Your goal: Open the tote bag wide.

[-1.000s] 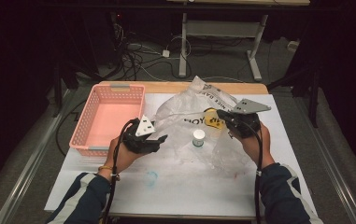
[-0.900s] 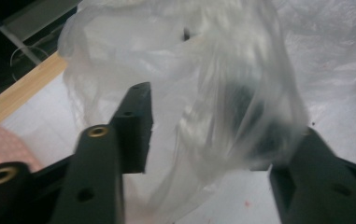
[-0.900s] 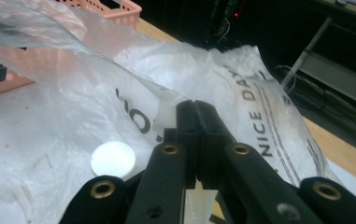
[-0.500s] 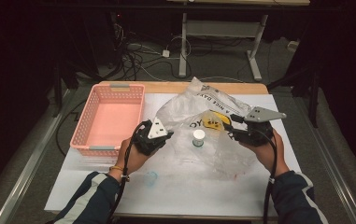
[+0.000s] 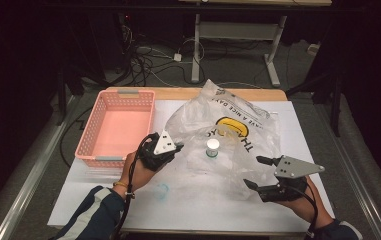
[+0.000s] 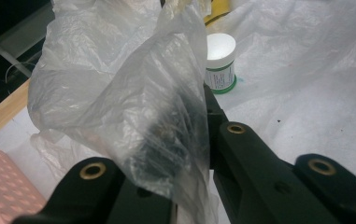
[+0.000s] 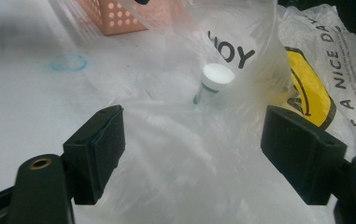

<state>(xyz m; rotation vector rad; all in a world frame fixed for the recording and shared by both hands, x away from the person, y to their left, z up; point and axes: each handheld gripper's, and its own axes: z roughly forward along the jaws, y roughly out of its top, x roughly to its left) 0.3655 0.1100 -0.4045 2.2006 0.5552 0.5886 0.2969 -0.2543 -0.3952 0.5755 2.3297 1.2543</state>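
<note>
White table [image 5: 188, 210]; plastic bag [image 5: 238, 145] thin, limp, slippery: pinch hem. Left gripper [image 5: 175, 147] clamps bag film; right gripper [image 5: 255, 172] spread wide, empty.

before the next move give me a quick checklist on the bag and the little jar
1. Left gripper clamped on the plastic bag: ok, film pinched between its fingers.
2. Right gripper holding the bag: not ok, fingers wide apart with nothing between them.
3. Small white-capped jar upright: ok.
4. Jar free of the bag: cannot tell, film lies around it.
5. Pink basket free to receive: ok, nothing in it.
</note>
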